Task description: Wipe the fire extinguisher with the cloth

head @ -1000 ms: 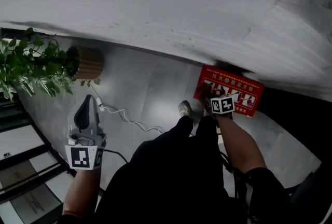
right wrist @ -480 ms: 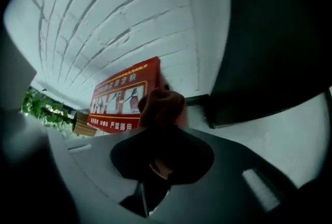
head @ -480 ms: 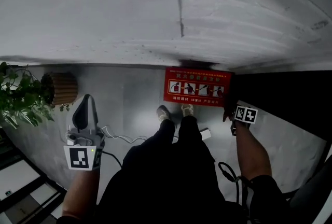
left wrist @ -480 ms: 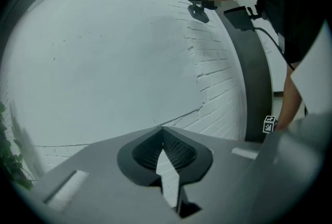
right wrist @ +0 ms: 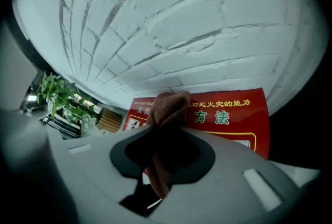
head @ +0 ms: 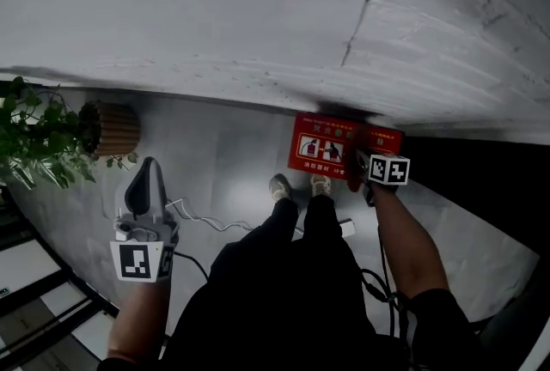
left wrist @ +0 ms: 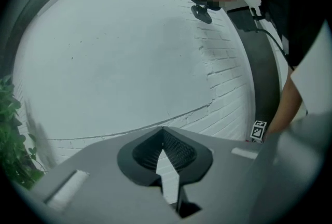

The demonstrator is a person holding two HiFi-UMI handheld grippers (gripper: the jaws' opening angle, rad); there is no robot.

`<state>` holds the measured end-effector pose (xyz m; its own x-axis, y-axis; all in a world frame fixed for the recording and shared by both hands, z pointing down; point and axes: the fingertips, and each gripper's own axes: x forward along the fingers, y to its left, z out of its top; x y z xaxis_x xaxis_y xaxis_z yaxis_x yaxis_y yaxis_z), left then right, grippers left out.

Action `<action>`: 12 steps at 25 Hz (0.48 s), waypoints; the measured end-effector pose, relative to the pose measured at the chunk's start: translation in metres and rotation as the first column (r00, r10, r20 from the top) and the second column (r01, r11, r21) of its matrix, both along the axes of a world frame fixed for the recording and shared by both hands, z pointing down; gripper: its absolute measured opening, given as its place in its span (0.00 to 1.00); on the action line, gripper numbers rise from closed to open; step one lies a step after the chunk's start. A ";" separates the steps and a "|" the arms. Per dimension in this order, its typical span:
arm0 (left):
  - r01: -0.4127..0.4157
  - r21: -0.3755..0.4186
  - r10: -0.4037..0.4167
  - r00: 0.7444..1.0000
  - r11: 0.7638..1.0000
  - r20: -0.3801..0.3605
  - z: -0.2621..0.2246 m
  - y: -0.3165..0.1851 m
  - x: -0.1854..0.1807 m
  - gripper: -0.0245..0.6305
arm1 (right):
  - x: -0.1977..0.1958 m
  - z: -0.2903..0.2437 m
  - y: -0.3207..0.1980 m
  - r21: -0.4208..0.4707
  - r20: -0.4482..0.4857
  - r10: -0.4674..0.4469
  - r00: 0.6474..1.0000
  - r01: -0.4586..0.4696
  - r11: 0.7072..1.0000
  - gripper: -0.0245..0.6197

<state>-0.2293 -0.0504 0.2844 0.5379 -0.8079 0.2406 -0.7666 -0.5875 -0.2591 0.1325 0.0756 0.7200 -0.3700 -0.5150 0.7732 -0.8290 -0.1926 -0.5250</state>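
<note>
Cloth (right wrist: 168,106) before red sign (right wrist: 228,114), plant (head: 34,137) left, cable (head: 210,221) underfoot

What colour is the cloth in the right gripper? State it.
Brown cloth, clearest in the right gripper view.

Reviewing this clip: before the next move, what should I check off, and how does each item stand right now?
1. Cloth held by the right gripper: ok. The pads press on it, though the jaws have just opened slightly.
2. Left gripper free: ok. It is shut with nothing between its jaws.
3. Sight of the extinguisher: not ok. Only a red box with instruction pictures shows, at the foot of the wall.
4. Right gripper aimed at the red box: ok. Its view looks onto the printed face.
5. Red box open for access: cannot tell.
</note>
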 end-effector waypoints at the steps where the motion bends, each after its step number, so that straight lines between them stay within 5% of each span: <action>1: 0.007 0.001 -0.007 1.000 1.000 0.002 -0.001 0.000 -0.005 0.03 | 0.002 0.007 -0.005 -0.021 -0.046 -0.016 0.999 0.016 1.000 0.16; 5: 0.042 -0.016 -0.042 0.999 0.999 -0.021 0.003 0.001 -0.026 0.03 | 0.003 0.004 -0.008 -0.036 -0.143 -0.057 0.988 0.053 0.998 0.35; 7: 0.036 -0.034 -0.038 0.998 0.999 -0.053 0.011 0.003 -0.026 0.03 | 0.002 -0.016 -0.004 0.016 -0.159 -0.060 0.985 0.063 0.998 0.36; 10: -0.035 -0.065 0.026 0.990 0.997 -0.140 0.027 0.006 0.004 0.03 | 0.017 -0.078 -0.001 0.181 -0.239 -0.011 0.971 0.056 0.982 0.35; 12: -0.097 -0.057 0.084 0.976 0.994 -0.199 0.028 0.004 0.033 0.03 | 0.032 -0.149 0.000 0.357 -0.353 0.044 0.934 0.091 0.930 0.30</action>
<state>-0.1966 -0.0468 0.3129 0.6501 -0.7397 0.1738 -0.7415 -0.6675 -0.0673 0.1646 0.0754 0.5707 -0.1261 -0.7779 0.6156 -0.9730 -0.0240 -0.2297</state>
